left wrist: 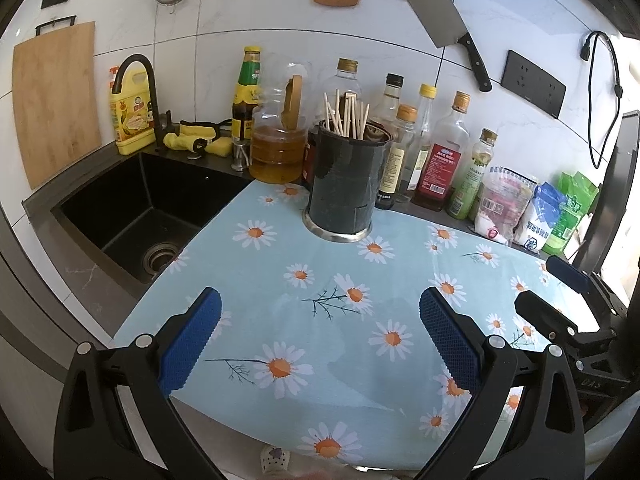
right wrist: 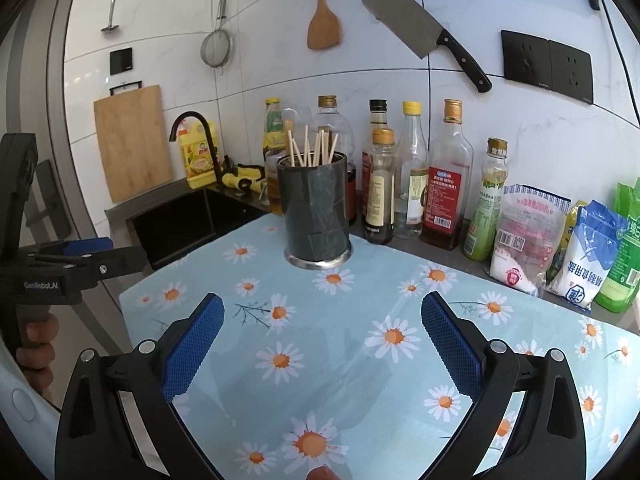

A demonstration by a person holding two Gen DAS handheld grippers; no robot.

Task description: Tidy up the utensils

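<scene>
A dark cylindrical utensil holder (left wrist: pixel 343 184) (right wrist: pixel 316 216) stands at the far edge of the daisy-print cloth (left wrist: pixel 320 320) (right wrist: pixel 340 340). Several wooden chopsticks (left wrist: pixel 347 116) (right wrist: pixel 314 150) stick up out of it. My left gripper (left wrist: pixel 320 336) hovers open over the cloth, well short of the holder, nothing between its blue pads. My right gripper (right wrist: pixel 322 340) is likewise open and empty above the cloth. In the left wrist view the right gripper (left wrist: pixel 560 292) shows at the right edge; in the right wrist view the left gripper (right wrist: pixel 88 252) shows at the left, held by a hand (right wrist: pixel 38 344).
A black sink (left wrist: pixel 132 216) (right wrist: pixel 180 224) with a tap lies left of the cloth. Oil and sauce bottles (left wrist: pixel 436 152) (right wrist: pixel 444 176) line the wall behind the holder. Bags (right wrist: pixel 560 248) sit at the right. A cleaver (right wrist: pixel 424 28), spatula (right wrist: pixel 322 16), strainer and cutting board (right wrist: pixel 132 140) hang on the tiles.
</scene>
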